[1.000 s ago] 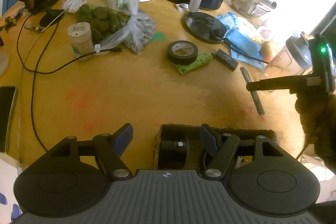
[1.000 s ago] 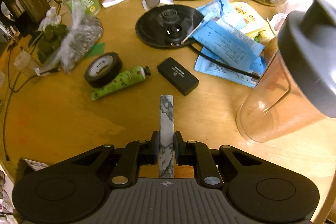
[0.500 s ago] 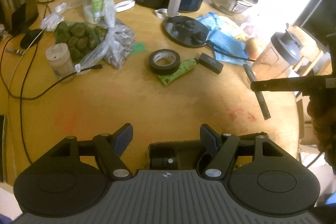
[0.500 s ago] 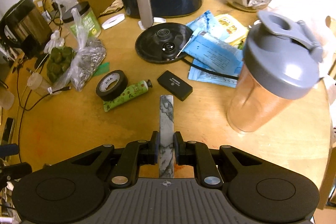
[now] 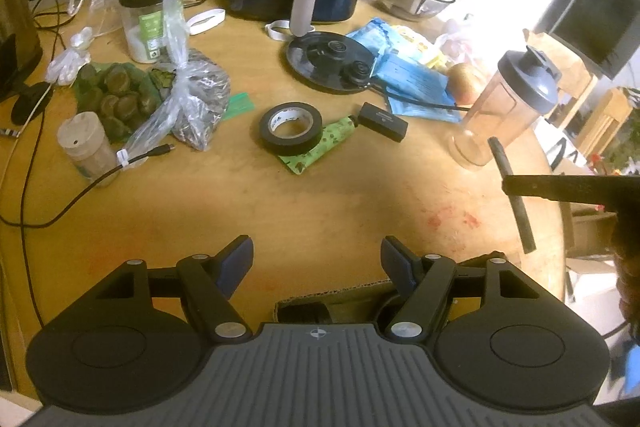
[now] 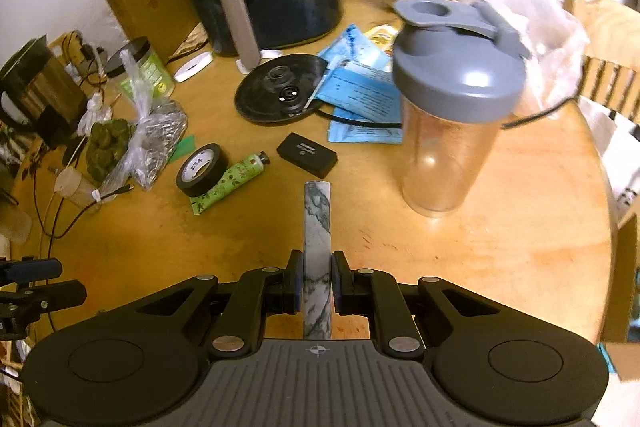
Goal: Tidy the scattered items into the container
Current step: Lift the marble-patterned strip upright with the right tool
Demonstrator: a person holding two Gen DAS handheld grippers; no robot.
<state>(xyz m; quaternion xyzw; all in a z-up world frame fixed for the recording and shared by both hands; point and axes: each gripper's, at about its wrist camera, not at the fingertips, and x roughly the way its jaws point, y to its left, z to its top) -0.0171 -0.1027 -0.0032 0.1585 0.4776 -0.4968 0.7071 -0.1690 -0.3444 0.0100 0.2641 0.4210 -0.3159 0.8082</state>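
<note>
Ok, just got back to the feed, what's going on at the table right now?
A tidy-up is under way. The right gripper is shut on a marbled grey-white bar, held above the wooden table near the shaker bottle. The left gripper is open and holds nothing, hovering over the cardboard box at the table's near edge. The tape roll, green tube and small black device lie on the table, not yet collected.
</note>
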